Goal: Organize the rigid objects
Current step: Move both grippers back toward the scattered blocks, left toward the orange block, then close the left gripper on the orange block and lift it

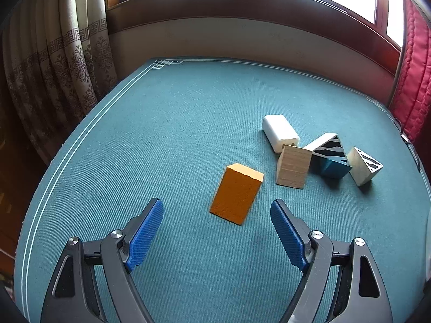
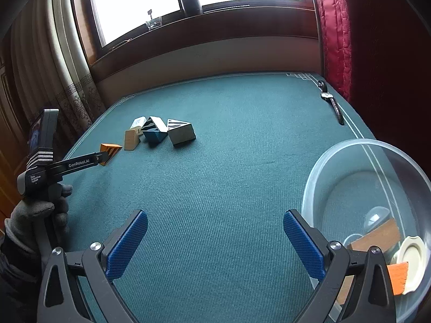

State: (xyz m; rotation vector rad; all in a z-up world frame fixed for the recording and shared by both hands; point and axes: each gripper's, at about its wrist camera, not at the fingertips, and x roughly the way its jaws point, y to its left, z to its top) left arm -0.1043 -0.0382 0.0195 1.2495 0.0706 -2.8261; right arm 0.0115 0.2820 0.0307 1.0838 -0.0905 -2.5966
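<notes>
1. Left wrist view: the left gripper [image 1: 216, 210] hangs over the green cloth table [image 1: 161, 134], fingers spread wide and empty, the orange block [image 1: 236, 193] lying flat just ahead between the tips.
2. Beyond it, a cluster: plain wood block [image 1: 293, 166], white block [image 1: 280, 132], striped wedge [image 1: 327, 145], blue block [image 1: 334, 167], second striped wedge [image 1: 364, 169].
3. Right wrist view: the right gripper [image 2: 215, 222] is likewise spread apart, holding nothing.
4. Beside its right finger, a clear bowl [image 2: 350, 145] contains several pieces.
5. A wristwatch [image 2: 332, 101] lies at the table's far right edge.
</notes>
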